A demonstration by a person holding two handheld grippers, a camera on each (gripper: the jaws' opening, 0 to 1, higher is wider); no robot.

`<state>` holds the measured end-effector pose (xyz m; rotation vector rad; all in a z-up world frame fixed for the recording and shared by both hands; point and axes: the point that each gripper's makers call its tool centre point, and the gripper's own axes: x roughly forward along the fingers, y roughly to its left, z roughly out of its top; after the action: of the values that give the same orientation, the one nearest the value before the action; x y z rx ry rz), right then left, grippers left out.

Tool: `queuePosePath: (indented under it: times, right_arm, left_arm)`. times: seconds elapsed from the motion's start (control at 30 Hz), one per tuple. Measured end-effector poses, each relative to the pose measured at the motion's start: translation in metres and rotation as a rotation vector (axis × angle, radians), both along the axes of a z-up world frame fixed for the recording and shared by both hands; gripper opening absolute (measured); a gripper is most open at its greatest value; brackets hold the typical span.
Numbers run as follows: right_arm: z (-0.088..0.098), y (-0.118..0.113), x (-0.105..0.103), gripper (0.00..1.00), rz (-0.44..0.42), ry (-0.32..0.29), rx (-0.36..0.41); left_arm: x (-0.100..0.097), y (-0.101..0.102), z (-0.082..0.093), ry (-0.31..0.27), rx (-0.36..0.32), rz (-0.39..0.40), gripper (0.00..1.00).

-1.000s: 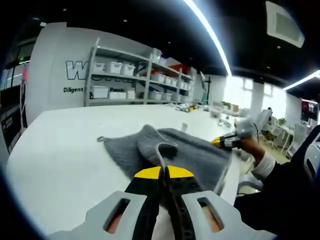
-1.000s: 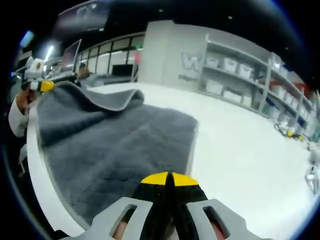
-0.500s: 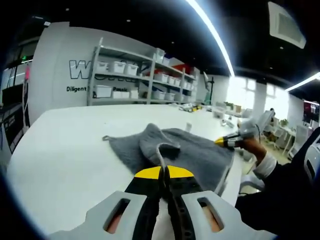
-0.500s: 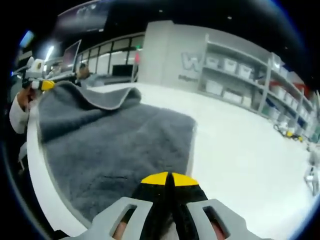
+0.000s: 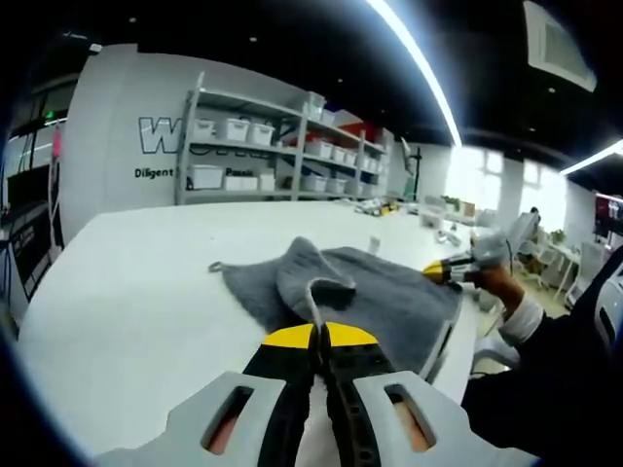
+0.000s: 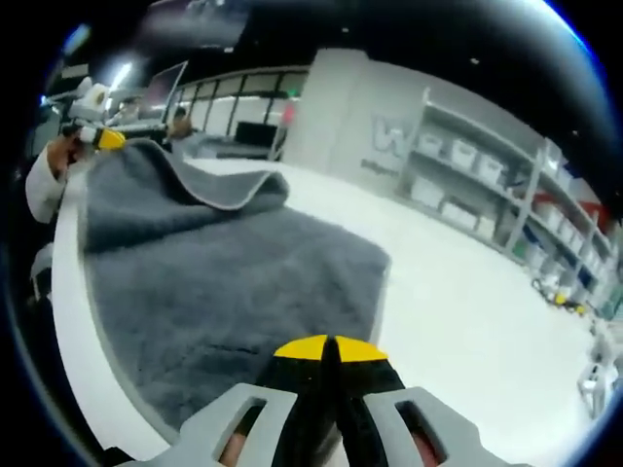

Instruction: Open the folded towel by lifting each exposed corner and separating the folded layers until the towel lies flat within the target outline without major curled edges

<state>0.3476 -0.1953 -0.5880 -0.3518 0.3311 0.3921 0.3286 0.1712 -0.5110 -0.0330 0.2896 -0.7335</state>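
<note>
The grey towel [image 6: 224,282] is spread on the white worktop [image 6: 467,321], its near long edge running along the worktop's front edge; one fold is seen draped back over the main layer. In the left gripper view the left gripper [image 5: 318,336] has its jaws closed on a raised towel edge, the cloth rising straight ahead of the tips; the right gripper [image 5: 450,271] is seen at the opposite corner. In the right gripper view the right gripper [image 6: 331,348] has its jaws pressed together on the near towel corner, and the left gripper [image 6: 97,136] is seen far along the same edge. The towel's long axis is judged to run between the two grips; pulling apart along it should flatten the fold. Storage bins [image 5: 216,131] are stacked on shelves [image 5: 253,151] behind; their contents cannot be told.
</note>
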Motion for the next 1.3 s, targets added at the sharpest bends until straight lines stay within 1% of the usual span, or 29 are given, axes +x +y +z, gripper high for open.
queuePosePath:
  times: [0.37,0.63,0.87,1.03,1.2,1.3]
  right_arm:
    - [-0.002,-0.001,0.002,0.0,0.01,0.006,0.01]
    - [-0.003,0.0,0.004,0.0,0.018,0.004,0.006]
    - [-0.004,-0.007,0.005,0.0,0.005,0.006,-0.023]
    - [-0.008,-0.012,0.004,0.0,-0.002,0.024,-0.026]
    - [-0.009,-0.012,0.004,0.0,0.0,0.025,-0.026]
    - [-0.009,-0.012,0.005,0.0,0.0,0.024,-0.029]
  left_arm:
    - [0.004,0.017,-0.004,0.013,0.019,0.035,0.02]
    - [0.004,0.02,-0.005,0.018,0.032,0.038,0.02]
    - [0.003,0.03,-0.005,0.023,0.041,0.048,0.02]
    - [0.003,0.038,-0.004,0.026,0.037,0.062,0.02]
    - [0.003,0.045,-0.009,0.031,0.072,0.069,0.02]
    - [0.003,0.048,-0.011,0.042,0.076,0.071,0.02]
